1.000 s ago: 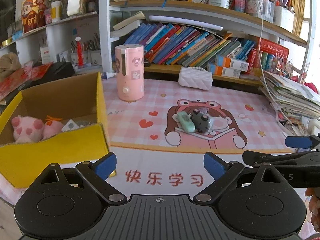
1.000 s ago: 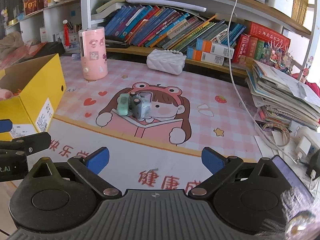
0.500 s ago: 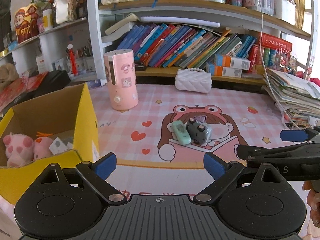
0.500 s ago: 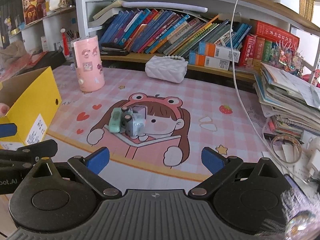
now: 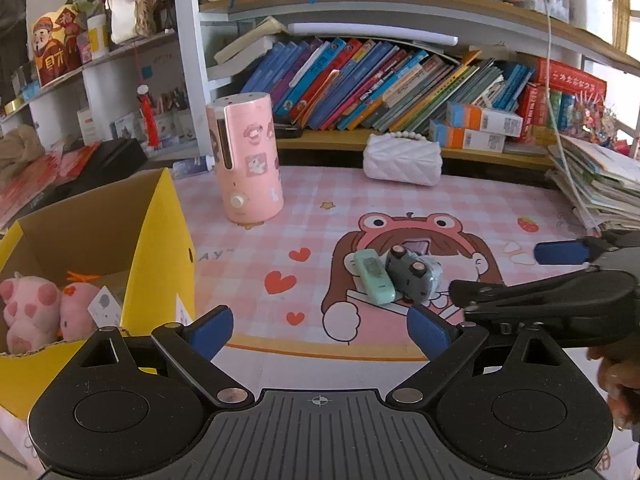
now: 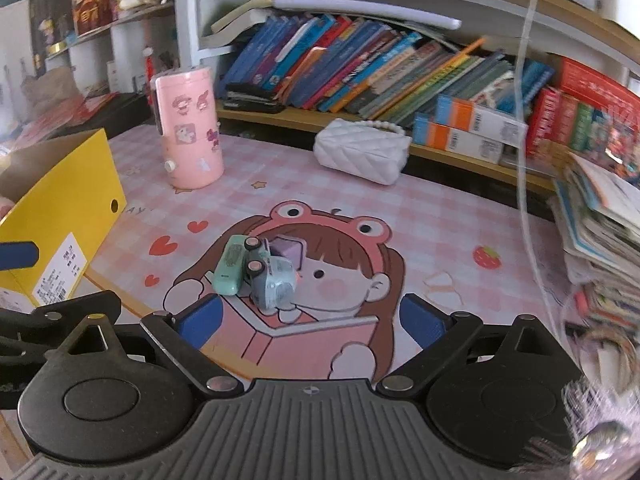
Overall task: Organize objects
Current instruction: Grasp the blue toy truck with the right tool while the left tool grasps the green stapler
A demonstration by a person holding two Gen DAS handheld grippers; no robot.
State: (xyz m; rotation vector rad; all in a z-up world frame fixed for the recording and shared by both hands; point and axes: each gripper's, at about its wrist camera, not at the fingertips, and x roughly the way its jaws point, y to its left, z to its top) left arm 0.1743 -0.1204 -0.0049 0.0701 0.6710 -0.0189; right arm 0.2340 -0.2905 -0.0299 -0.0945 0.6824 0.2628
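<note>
At far left, the yellow box (image 5: 168,236) already holds pink plush toys (image 5: 24,312). Mid-tabletop, the green eraser (image 5: 374,276) and toy car (image 5: 414,276) touch, not yet boxed. Left claw (image 5: 320,330) and right claw (image 6: 310,322) gape wide, empty.

Paper stack (image 6: 600,232) blurred at edge

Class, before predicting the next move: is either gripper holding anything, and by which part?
Nothing. The left gripper and right gripper are both open and empty; the toy car lies untouched.
</note>
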